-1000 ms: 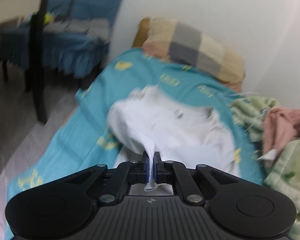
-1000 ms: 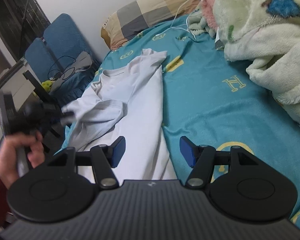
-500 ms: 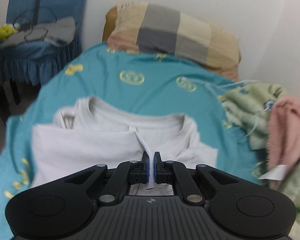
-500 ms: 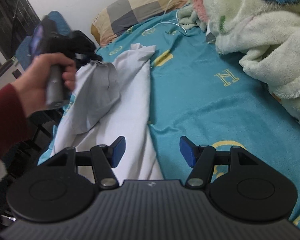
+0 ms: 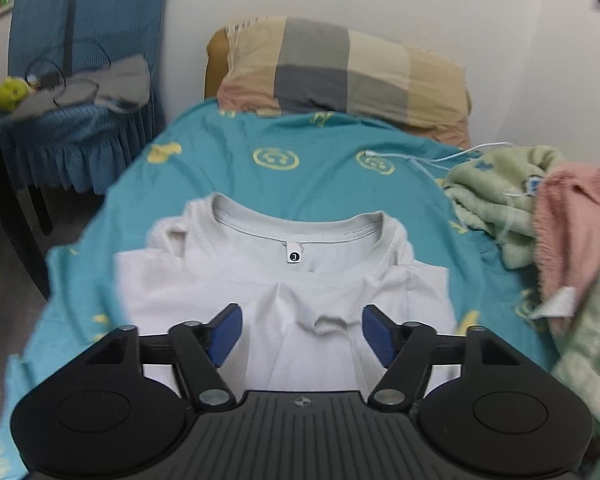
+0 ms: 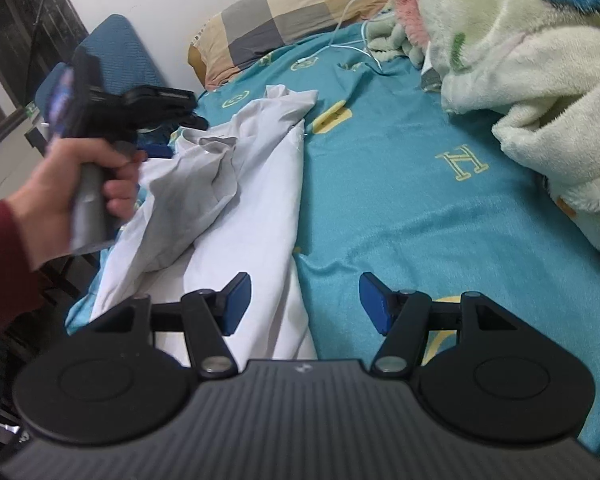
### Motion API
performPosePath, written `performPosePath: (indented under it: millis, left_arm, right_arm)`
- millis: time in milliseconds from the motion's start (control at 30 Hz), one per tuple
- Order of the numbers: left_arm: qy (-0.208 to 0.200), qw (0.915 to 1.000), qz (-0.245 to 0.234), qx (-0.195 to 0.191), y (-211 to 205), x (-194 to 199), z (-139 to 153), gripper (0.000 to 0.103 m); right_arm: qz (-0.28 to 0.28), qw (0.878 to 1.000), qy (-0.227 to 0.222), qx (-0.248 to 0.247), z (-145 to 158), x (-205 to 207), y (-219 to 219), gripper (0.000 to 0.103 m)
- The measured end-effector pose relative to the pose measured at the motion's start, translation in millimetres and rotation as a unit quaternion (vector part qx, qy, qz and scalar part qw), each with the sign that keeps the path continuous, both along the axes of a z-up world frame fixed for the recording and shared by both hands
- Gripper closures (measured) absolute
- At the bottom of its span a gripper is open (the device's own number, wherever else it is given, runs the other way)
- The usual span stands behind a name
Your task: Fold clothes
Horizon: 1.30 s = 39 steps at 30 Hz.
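T-shirt (image 5: 292, 292) flat, beneath spread left hand-held gripper (image 5: 302, 330)

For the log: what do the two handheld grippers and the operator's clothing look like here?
Both are matte black units with a ribbed top plate bearing a small round emblem, two round discs, silver pivot screws and blue finger pads. The left gripper and right gripper match. From the right wrist view, the left one has a grey handle, and the operator wears a dark red sleeve.
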<state>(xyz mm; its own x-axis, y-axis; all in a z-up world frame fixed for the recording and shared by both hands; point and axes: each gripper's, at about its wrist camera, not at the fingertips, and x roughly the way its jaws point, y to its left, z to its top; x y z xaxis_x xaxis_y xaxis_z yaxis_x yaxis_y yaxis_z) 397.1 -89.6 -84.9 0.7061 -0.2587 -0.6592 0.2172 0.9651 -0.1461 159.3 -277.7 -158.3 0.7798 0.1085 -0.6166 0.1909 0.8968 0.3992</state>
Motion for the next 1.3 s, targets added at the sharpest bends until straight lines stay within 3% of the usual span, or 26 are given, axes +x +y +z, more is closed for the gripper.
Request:
performPosePath:
  millis: [167, 333, 533, 667, 800, 933, 1067, 1200, 1300]
  left_arm:
    - [-0.034, 0.9991, -0.023, 0.005, 39.6, -81.4, 49.7, 0.022]
    - [-0.055, 0.9980, 0.000, 0.029, 82.0, -178.4, 76.3, 0.020]
    - [-0.054, 0.9972, 0.028, 0.044, 116.9, -291.4, 73.8, 0.019]
    - [-0.036, 0.9978, 0.048, 0.029, 136.7, -338.7, 55.0, 0.019]
    - [-0.007, 0.9979, 0.060, 0.022, 153.6, -351.0, 41.5, 0.019]
    - [0.023, 0.9973, 0.069, 0.011, 170.5, -349.2, 36.0, 0.019]
    - [0.080, 0.9948, 0.052, 0.035, 194.2, -329.7, 33.7, 0.019]
    - [0.141, 0.9878, 0.036, 0.056, 219.5, -310.7, 30.6, 0.021]
    - [0.219, 0.9750, 0.018, 0.032, 247.5, -299.5, 21.0, 0.025]
  right_arm:
    - [0.017, 0.999, -0.027, -0.029, 14.0, -11.5, 12.0, 0.040]
    - [0.033, 0.996, -0.052, -0.060, 27.5, -23.4, 24.1, 0.040]
    - [0.051, 0.992, -0.071, -0.088, 42.8, -39.7, 38.2, 0.041]
    - [0.063, 0.992, -0.071, -0.085, 53.4, -64.8, 48.1, 0.041]
    - [0.073, 0.993, -0.059, -0.068, 57.6, -95.1, 56.3, 0.041]
    - [0.083, 0.990, -0.061, -0.091, 59.5, -106.4, 68.0, 0.041]
    - [0.084, 0.989, -0.055, -0.104, 56.5, -102.2, 72.5, 0.041]
    - [0.089, 0.991, -0.041, -0.096, 49.4, -97.2, 71.8, 0.041]
    - [0.093, 0.992, -0.032, -0.077, 46.0, -92.2, 70.1, 0.041]
